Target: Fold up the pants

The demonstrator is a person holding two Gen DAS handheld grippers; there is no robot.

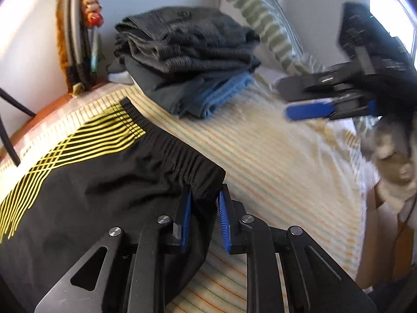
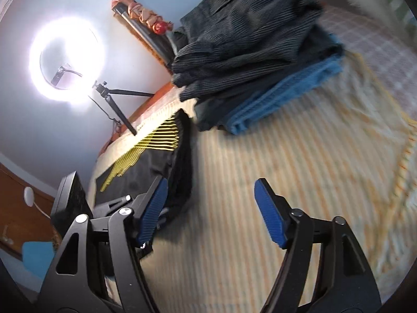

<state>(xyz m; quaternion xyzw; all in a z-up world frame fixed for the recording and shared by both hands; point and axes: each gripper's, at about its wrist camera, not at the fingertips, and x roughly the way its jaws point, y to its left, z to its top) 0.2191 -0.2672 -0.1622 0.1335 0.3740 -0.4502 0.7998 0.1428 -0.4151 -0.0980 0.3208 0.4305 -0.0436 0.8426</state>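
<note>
Left tongs (image 1: 204,216) pinch the waistband corner of the black pants (image 1: 104,182) I've spread on the striped bed (image 1: 260,161); right tongs (image 2: 211,214) hang apart, empty.

Black pants (image 1: 109,182) with yellow stripes, spread flat near bed's (image 1: 260,156) left edge, elastic waistband gathered.
</note>
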